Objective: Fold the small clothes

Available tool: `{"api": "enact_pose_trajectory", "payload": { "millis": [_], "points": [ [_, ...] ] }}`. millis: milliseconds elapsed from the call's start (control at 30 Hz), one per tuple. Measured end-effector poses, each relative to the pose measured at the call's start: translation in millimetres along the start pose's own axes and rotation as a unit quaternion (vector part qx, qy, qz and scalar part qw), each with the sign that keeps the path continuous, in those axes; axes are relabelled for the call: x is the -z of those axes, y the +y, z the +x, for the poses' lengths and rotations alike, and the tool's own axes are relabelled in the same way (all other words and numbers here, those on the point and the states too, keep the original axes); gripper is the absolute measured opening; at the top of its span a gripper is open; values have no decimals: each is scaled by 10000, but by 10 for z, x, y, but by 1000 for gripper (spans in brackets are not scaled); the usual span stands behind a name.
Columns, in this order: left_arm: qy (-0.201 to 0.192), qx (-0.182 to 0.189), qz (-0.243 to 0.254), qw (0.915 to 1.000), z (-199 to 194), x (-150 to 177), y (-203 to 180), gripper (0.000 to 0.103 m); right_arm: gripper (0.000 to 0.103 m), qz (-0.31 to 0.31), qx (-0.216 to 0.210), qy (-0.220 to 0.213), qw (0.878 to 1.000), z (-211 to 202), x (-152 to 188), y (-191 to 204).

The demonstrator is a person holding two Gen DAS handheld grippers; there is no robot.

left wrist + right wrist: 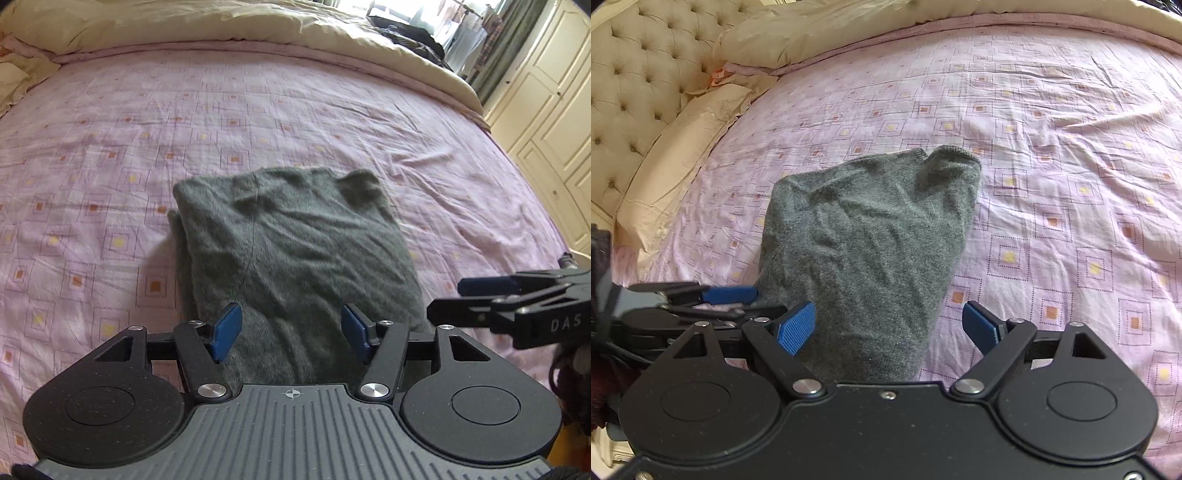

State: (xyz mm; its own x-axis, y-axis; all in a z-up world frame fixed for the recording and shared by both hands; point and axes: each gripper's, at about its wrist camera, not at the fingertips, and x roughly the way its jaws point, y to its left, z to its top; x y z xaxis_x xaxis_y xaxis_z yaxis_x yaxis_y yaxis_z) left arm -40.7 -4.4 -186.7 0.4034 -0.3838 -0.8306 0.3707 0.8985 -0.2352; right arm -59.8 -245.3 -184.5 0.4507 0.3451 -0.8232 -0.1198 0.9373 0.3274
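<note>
The folded grey garment (291, 236) is lying on the bed (332, 122), with open sheet stretching all around it. The rolled duvet (229, 26) is walling the far edge, pillows (679, 147) are crowding the headboard side, and the right gripper (443, 299) is hanging just beside the garment's near corner.

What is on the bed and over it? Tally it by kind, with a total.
Grey knit garments, folded: 1
Grippers with blue pads, both open and empty: 2, left gripper, right gripper
Cream pillows near the headboard: 2
Pink patterned bedsheets: 1
Total: 6
</note>
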Motion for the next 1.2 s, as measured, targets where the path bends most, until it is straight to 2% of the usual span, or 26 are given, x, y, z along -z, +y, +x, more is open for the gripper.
{"api": "enact_pose_trajectory", "payload": {
  "millis": [200, 267, 333, 467, 567, 633, 767, 800, 933, 1100, 1167, 1200],
  "points": [
    [804, -493, -369, 9949, 361, 168, 261, 58, 95, -164, 246, 149, 9995, 219, -158, 10],
    [983, -471, -592, 9923, 420, 216, 380, 59, 95, -215, 385, 263, 9987, 368, -211, 23],
    [1009, -438, -761, 9910, 419, 240, 451, 64, 96, -185, 514, 397, 9977, 519, -249, 13],
    [1066, -428, -721, 9908, 400, 257, 468, 64, 103, 4, 803, 652, 9946, 770, -287, -95],
    [1130, -467, -749, 9897, 412, 247, 466, 68, 103, 336, 804, 697, 9938, 805, -311, -213],
    [1174, -548, -727, 9889, 429, 238, 459, 77, 103, 500, 847, 609, 9933, 756, -297, -263],
    [1222, -622, -730, 9879, 444, 231, 450, 80, 103, 733, 963, 338, 9921, 560, -269, -351],
    [1228, -682, -708, 9876, 445, 220, 434, 85, 103, 782, 947, 265, 9921, 503, -257, -369],
    [1281, -753, -707, 9864, 426, 201, 400, 86, 103, 831, 792, -121, 9933, 202, -209, -403],
    [1167, -1071, -648, 9853, 244, 137, 312, 86, 103, 687, 858, -379, 9932, -55, -162, -318],
    [1044, -1101, -619, 9865, 137, 101, 271, 91, 103, 672, 814, -518, 9931, -126, -131, -281],
    [992, -1122, -611, 9868, 88, 86, 244, 99, 103, 665, 801, -585, 9928, -155, -111, -260]
  ]
}}
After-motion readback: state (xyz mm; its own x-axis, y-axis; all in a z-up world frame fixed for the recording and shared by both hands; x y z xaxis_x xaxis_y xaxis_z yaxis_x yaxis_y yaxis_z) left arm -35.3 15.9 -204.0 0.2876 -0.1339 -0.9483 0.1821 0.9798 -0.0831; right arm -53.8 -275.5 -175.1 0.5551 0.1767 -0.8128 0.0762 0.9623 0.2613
